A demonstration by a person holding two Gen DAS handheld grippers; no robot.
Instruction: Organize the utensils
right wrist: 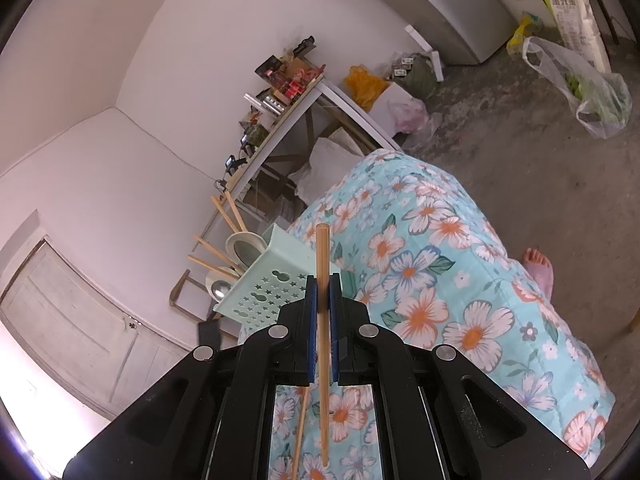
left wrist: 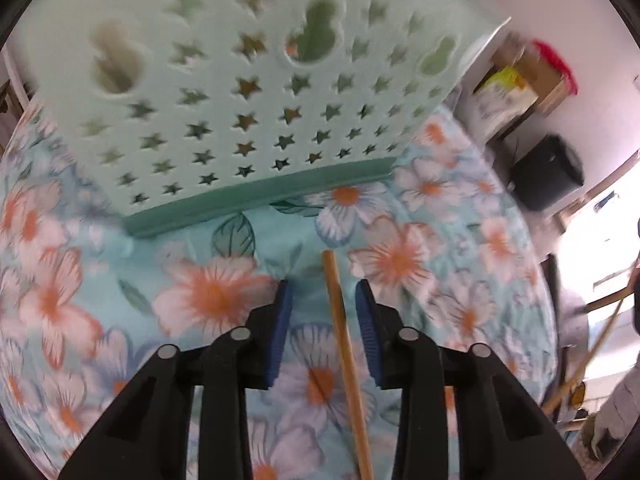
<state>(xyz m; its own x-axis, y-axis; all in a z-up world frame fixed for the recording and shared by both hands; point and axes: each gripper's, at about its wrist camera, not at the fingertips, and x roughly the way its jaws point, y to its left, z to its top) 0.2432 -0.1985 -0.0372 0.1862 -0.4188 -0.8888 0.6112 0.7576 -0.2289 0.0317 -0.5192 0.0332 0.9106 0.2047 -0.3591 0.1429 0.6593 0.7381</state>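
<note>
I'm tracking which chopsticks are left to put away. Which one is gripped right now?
The chopstick clamped between the right gripper pads. The chopstick between the open left gripper fingers lies loose on the floral cloth; others stand in the basket.

Left tongs (left wrist: 323,292) spread around a chopstick (left wrist: 344,356) (lying on floral cloth (left wrist: 440,240)), near the basket (left wrist: 256,92).

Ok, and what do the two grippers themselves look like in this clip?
Both look alike. The left gripper and right gripper have matte black plastic bodies with angular linkage arms joined by round silver pins. Their fingers carry ribbed blue pads on the inner faces. No cables, labels or sleeves are visible in either wrist view.
</note>
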